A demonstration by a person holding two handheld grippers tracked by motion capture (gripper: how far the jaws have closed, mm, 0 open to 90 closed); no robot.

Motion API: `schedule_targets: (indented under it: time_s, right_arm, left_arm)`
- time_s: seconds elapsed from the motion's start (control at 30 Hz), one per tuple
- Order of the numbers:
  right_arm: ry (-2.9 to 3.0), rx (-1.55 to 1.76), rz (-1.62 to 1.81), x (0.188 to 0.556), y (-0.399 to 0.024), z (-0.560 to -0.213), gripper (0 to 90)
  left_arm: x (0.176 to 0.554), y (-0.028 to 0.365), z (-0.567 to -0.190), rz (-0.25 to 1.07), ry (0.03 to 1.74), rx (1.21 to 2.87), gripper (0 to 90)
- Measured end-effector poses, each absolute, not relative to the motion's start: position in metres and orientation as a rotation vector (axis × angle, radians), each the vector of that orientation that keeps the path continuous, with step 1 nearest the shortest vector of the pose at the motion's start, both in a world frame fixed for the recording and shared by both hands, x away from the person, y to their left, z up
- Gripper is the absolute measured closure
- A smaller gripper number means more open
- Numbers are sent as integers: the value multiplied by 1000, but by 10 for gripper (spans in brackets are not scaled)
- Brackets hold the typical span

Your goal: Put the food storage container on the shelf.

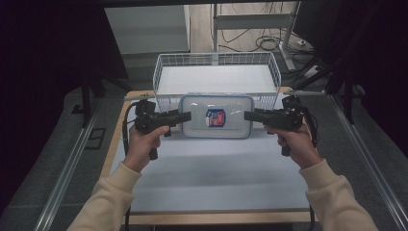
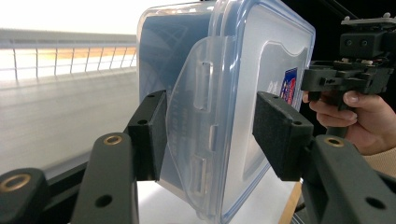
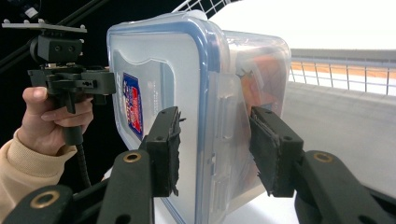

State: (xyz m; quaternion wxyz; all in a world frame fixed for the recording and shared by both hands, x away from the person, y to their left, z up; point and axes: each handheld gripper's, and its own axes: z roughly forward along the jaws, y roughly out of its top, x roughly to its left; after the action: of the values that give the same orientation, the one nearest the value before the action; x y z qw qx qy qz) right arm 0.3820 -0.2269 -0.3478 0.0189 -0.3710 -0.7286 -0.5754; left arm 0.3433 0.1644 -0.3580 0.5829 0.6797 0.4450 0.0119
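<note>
Both grippers, left (image 1: 185,116) and right (image 1: 248,115), clamp their fingers on opposite ends of the lidded container (image 1: 216,115), held above the worktop (image 1: 211,178) (wire basket (image 1: 163,72) just behind); keeping both hands level should prevent tilting.

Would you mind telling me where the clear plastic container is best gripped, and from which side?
Grip the container at its two short ends, one gripper from each side, jaws closing over lid and base. It looks too wide for one gripper, and each end's flat latch flap gives the pads a surface; the left gripper and right gripper hold it so.
</note>
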Motion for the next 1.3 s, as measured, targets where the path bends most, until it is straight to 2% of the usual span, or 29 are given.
schedule_targets:
  time_s: [0.43,1.3]
  right_arm:
    - [-2259,-1156,-1779,406,-224,-335,541]
    - [-2295,-1194,-1704,483,-219,-299,540]
  left_arm:
    - [369,167,-343,34,1038,1582,466]
    - [446,171,-324,-10,1051,1552,466]
